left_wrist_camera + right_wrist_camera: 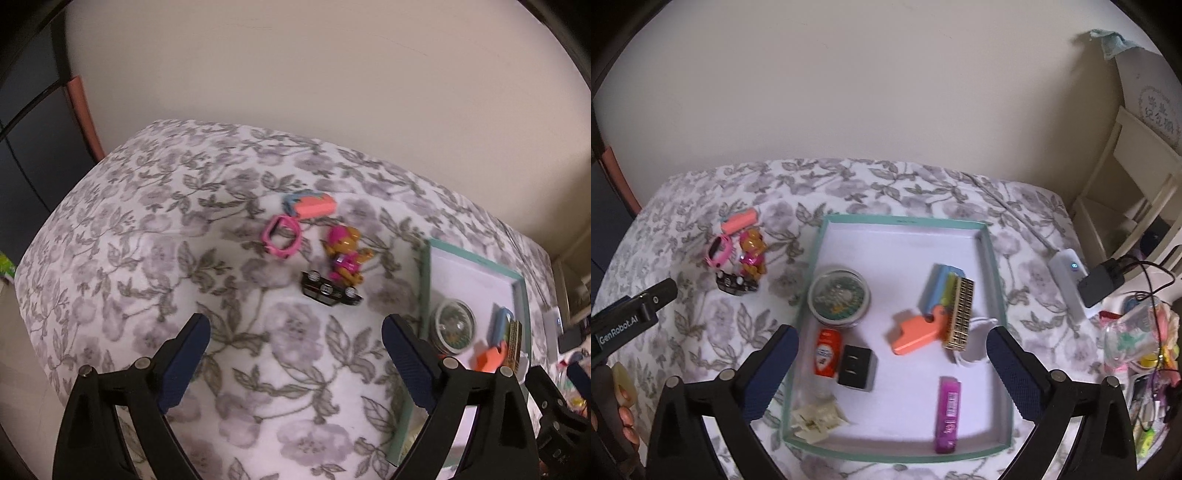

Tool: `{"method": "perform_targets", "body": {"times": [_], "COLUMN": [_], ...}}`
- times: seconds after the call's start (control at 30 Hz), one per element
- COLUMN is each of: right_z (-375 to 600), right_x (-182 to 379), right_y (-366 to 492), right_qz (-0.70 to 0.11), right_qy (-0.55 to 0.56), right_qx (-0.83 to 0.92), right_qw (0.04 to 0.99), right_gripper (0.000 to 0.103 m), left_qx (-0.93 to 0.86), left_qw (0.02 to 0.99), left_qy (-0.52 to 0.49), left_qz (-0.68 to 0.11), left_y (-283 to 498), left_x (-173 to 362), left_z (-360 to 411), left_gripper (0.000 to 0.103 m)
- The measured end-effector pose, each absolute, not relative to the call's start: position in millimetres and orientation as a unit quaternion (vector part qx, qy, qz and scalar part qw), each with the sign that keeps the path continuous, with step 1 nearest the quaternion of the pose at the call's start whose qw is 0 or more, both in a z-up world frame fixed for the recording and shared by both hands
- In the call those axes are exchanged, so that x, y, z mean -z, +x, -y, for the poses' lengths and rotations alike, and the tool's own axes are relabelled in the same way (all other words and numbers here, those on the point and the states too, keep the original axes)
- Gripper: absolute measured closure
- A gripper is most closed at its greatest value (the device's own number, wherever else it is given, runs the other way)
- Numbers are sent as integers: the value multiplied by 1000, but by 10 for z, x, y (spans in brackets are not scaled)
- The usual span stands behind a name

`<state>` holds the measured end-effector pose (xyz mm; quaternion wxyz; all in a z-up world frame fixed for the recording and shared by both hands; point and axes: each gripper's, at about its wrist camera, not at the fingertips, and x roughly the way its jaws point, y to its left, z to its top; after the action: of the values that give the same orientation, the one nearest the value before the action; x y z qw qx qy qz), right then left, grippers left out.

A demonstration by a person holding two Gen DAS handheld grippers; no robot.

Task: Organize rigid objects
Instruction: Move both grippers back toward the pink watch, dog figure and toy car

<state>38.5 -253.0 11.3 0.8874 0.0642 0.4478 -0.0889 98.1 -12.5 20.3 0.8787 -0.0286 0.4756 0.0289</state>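
On the floral bedspread [147, 258] lie a pink watch [282, 240], a pink and brown toy pup [343, 254], a black toy car front [330, 293] and an orange and blue case [310, 205]. My left gripper [297, 347] hangs open just short of them, with nothing between its fingers. My right gripper [892, 354] stands open above the teal-rimmed tray [905, 220]. The tray holds a round tin [838, 295], a small red can [827, 352], a black cube [857, 367], an orange piece [916, 334], a harmonica [962, 314], a purple bar [947, 413] and cream clips [816, 419].
A white power bank [1067, 280] and a black charger [1100, 284] with cables lie right of the tray. Colourful clutter [1145, 343] fills the far right, below a white shelf [1126, 206]. A plain wall stands behind the bed. A hand [626, 417] holds the left tool.
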Motion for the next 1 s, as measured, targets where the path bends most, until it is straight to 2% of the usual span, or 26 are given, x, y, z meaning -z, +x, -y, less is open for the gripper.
{"method": "perform_targets", "body": {"times": [1.0], "right_z": [1699], "right_x": [286], "right_y": [990], "right_qz": [-437], "right_qy": [88], "right_qx": [-24], "right_qw": [895], "right_gripper": [0], "left_qx": [-123], "left_qw": [849], "left_qy": [-73], "left_qz": [-508], "left_y": [1470], "left_x": [50], "left_z": [-940], "left_gripper": [9]}}
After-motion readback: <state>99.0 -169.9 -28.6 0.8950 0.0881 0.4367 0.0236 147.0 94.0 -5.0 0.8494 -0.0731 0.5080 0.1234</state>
